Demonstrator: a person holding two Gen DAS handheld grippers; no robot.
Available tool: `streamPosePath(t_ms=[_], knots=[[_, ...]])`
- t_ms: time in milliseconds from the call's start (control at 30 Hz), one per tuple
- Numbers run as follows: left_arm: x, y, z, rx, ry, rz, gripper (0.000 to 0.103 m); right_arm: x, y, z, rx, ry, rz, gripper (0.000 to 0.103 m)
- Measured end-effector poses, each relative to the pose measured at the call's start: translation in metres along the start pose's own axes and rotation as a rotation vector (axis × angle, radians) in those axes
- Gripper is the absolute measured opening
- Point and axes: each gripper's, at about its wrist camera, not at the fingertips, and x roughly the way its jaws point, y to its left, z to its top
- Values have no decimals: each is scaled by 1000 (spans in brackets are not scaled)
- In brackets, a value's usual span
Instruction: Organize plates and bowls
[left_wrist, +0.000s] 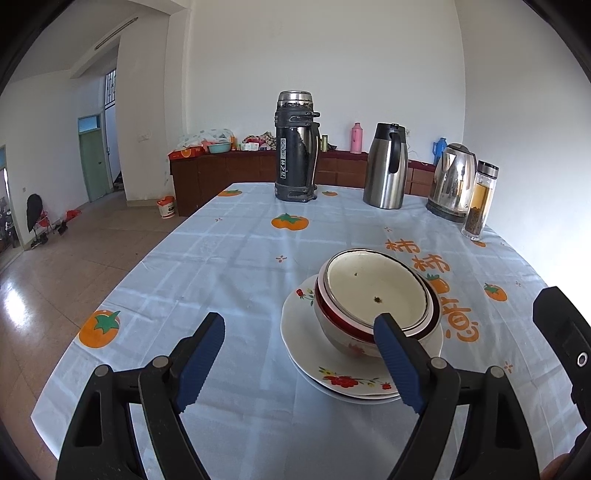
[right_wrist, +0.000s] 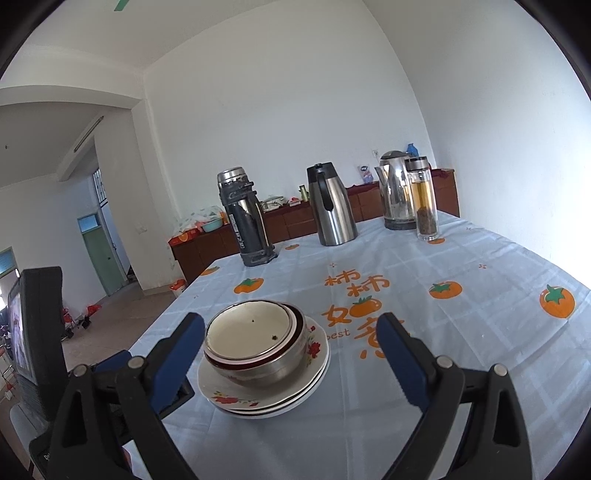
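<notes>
From where I stand, the tidying looks close to finished. The crockery sits gathered in 1 pile on the near part of the table (right_wrist: 461, 258), which is covered by a pale blue cloth printed with orange persimmons. At the bottom is a stack of plates (left_wrist: 343, 380) with red flowers on the rims; I make out at least 2, perhaps 3, though the edges are too close together to count surely. On top of them rests a nest of bowls (right_wrist: 258, 343), one inside another: a metal-sided one shows on the outside in the right wrist view, a dark red rim shows within, and the cream inner bowl has a few dark specks in it. The nest sits a little off centre and slightly tilted.

The left gripper (left_wrist: 299, 354) stands with its blue jaws wide apart and nothing between them; its right jaw sits just in front of the bowls without clearly touching. The right gripper (right_wrist: 291, 350) is likewise spread wide, its jaws to either side of the pile in the picture, pressing on nothing.

I see no other plate or bowl loose on the cloth. At the far end stand a black flask (left_wrist: 295, 147), a steel jug (left_wrist: 386, 166), a kettle (left_wrist: 452, 184) and a glass tea bottle (left_wrist: 480, 199), well apart from the pile. My guess is that little remains, perhaps only squaring the nest or moving the whole pile.
</notes>
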Motion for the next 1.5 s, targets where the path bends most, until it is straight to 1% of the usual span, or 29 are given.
streamPosePath(t_ms=[633,1500], knots=[[-6,0,-2,7,6,-10,85,-1,0,0,1,0,0,96],[-3,-4,-5,16,11,-2,85,-8,-1,-1,13,1,0,96]])
